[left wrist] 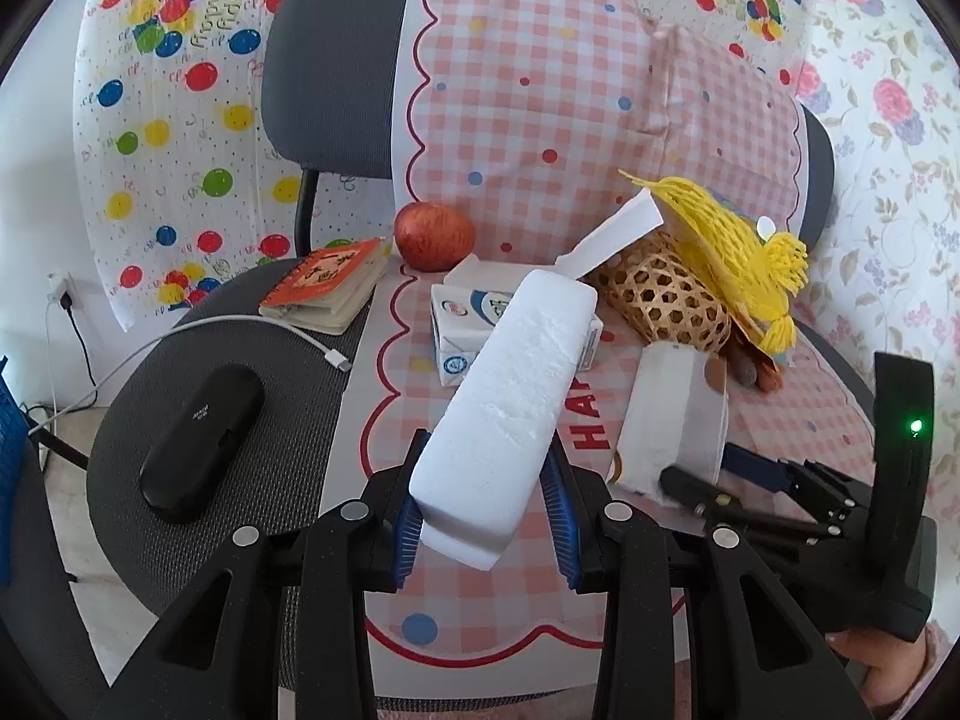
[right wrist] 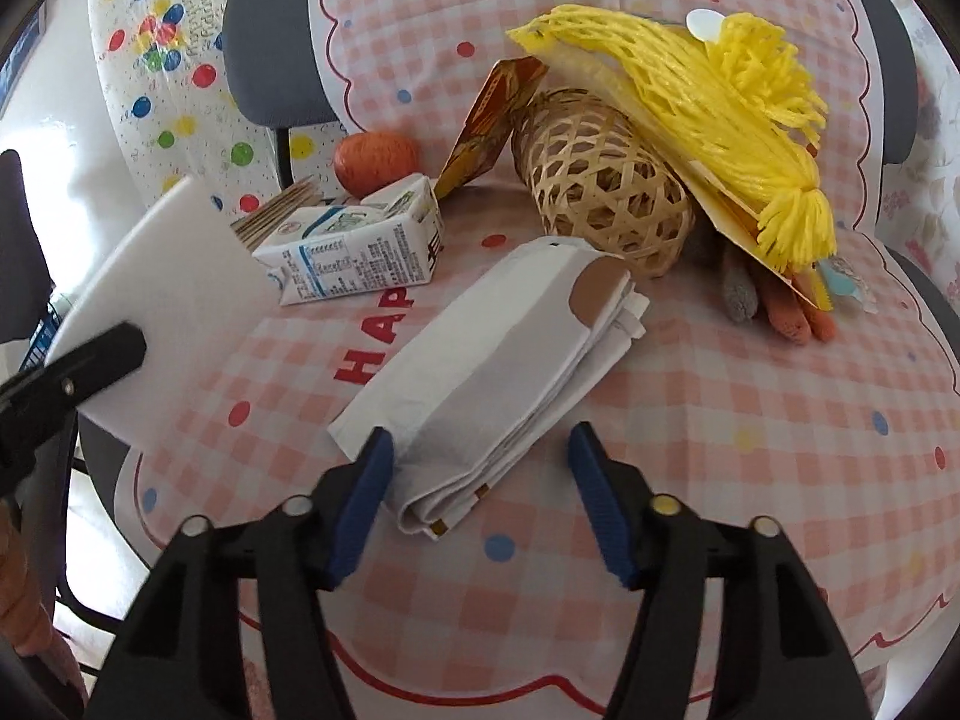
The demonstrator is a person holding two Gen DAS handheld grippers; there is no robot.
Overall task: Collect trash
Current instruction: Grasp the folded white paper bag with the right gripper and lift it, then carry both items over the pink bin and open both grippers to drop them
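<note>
My left gripper [left wrist: 486, 510] is shut on a white foam block [left wrist: 510, 396] and holds it above the checked cloth; the block also shows at the left of the right wrist view [right wrist: 162, 294]. My right gripper [right wrist: 480, 468] is open, its blue pads on either side of the near end of a folded white paper bag [right wrist: 504, 372], which lies flat on the cloth; the bag also shows in the left wrist view [left wrist: 672, 420]. A milk carton [right wrist: 360, 252] lies behind the bag. A yellow foam net [right wrist: 708, 114] rests on a woven basket [right wrist: 600, 186].
An apple [left wrist: 433, 235], a small orange notebook [left wrist: 327, 285], a black case [left wrist: 201, 441] and a white cable [left wrist: 240, 324] lie on the chair seat at left. A card packet [right wrist: 486, 120] leans on the basket. Orange and grey sticks [right wrist: 780, 306] lie under the net.
</note>
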